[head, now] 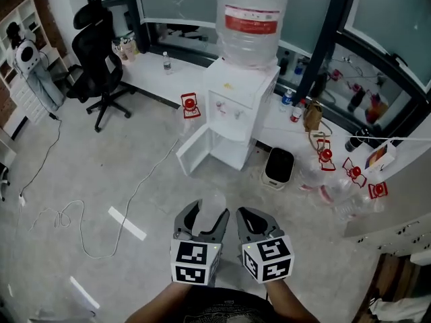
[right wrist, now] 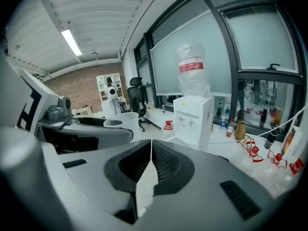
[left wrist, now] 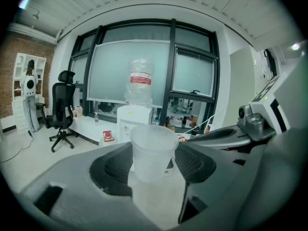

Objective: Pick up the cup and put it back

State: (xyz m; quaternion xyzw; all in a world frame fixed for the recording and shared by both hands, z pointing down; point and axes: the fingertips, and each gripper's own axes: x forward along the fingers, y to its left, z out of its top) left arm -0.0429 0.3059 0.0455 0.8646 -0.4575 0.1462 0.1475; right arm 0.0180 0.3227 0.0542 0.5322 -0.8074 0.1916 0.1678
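A: so what kind of place is this?

B: office, pretty sure. black swivel chair (head: 97, 52), water cooler (head: 239, 110) with the big jug (head: 250, 19), glass windows (left wrist: 132, 73), brick wall (right wrist: 77, 91).

pale grey floor (head: 81, 173) | frosted dark-framed windows (left wrist: 130, 66) | black office chair (head: 94, 52) | brick wall (right wrist: 82, 90)

Head view looks steeply down from above. Both gripper views sit low, facing level toward the far water dispenser (head: 239, 106), which all three share.
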